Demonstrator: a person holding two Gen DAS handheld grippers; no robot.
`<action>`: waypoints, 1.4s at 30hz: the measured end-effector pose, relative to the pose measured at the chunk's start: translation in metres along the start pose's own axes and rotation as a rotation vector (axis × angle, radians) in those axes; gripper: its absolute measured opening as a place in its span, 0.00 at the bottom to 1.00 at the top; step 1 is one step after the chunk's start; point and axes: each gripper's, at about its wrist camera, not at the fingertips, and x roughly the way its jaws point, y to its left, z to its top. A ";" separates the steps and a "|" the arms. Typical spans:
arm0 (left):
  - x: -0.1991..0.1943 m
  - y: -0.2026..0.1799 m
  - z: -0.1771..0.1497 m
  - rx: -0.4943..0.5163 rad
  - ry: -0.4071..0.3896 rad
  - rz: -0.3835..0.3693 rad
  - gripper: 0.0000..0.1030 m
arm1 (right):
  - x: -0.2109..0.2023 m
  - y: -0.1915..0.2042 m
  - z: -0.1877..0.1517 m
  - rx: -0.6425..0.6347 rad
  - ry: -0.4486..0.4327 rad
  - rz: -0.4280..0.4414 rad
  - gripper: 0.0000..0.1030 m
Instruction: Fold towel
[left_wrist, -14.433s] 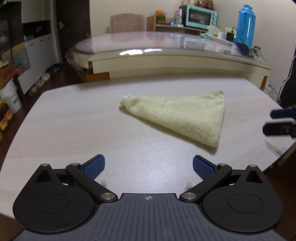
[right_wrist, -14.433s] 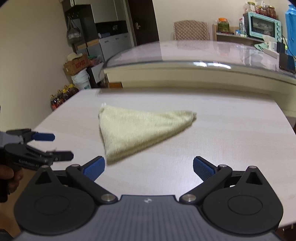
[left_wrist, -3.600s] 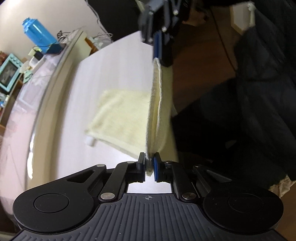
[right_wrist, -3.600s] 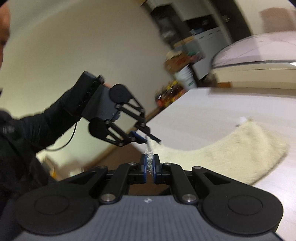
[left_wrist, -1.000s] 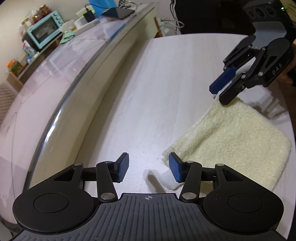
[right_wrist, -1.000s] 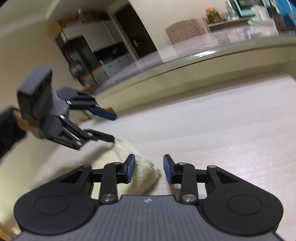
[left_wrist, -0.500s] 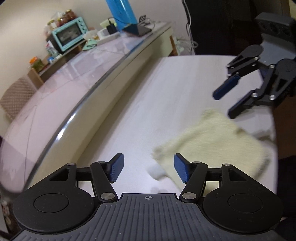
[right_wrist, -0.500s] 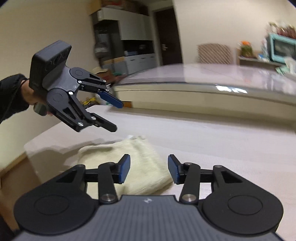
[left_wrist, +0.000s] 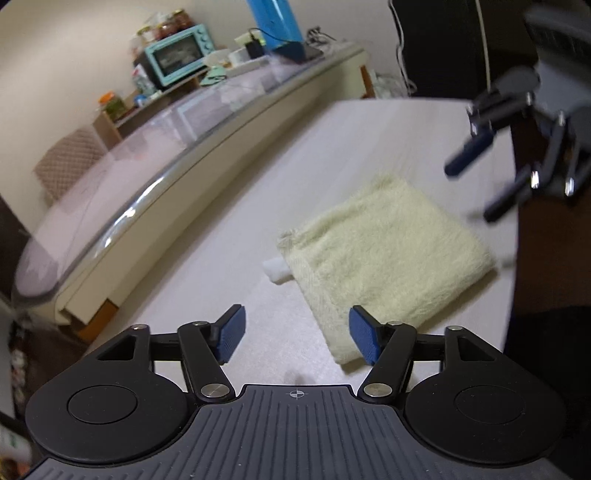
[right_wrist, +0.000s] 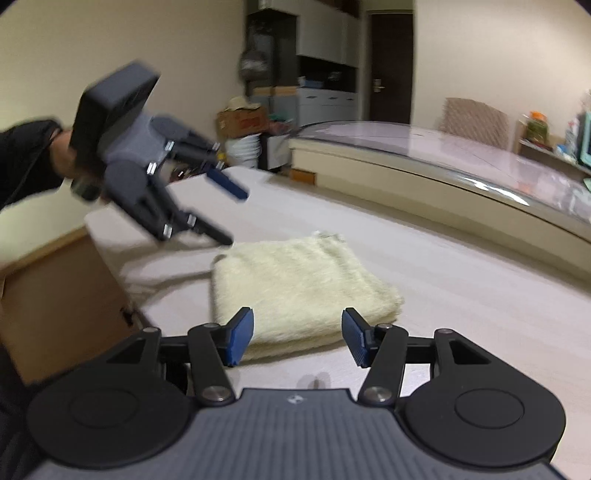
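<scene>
Both grippers released since the pinch seconds ago; towel now folded flat on table. Left gripper: jaws spreading, nothing between, towel just ahead, toward the right jaw. Right gripper: jaws spreading, empty, towel just beyond them. White tag protrudes at towel corner.

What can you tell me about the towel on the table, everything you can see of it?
The towel is pale yellow terry cloth with a fluffy nap, folded into a compact, roughly square stack of layers. It lies flat on the light wood-grain table, near the table's edge. A small white tag sticks out from one corner. Folded edges show as stacked layers along the near side in the right wrist view. Nothing grips it: both grippers are clear of it, so only the table touches it.
</scene>
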 end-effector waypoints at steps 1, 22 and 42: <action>-0.003 -0.001 -0.002 -0.008 -0.001 -0.002 0.69 | 0.002 0.000 0.001 -0.010 0.011 0.005 0.49; 0.030 0.034 -0.022 -0.073 0.009 0.053 0.70 | 0.058 0.055 0.017 0.073 0.066 0.062 0.38; 0.036 0.051 -0.039 -0.073 0.001 0.058 0.75 | 0.055 0.074 0.023 0.038 0.116 0.116 0.37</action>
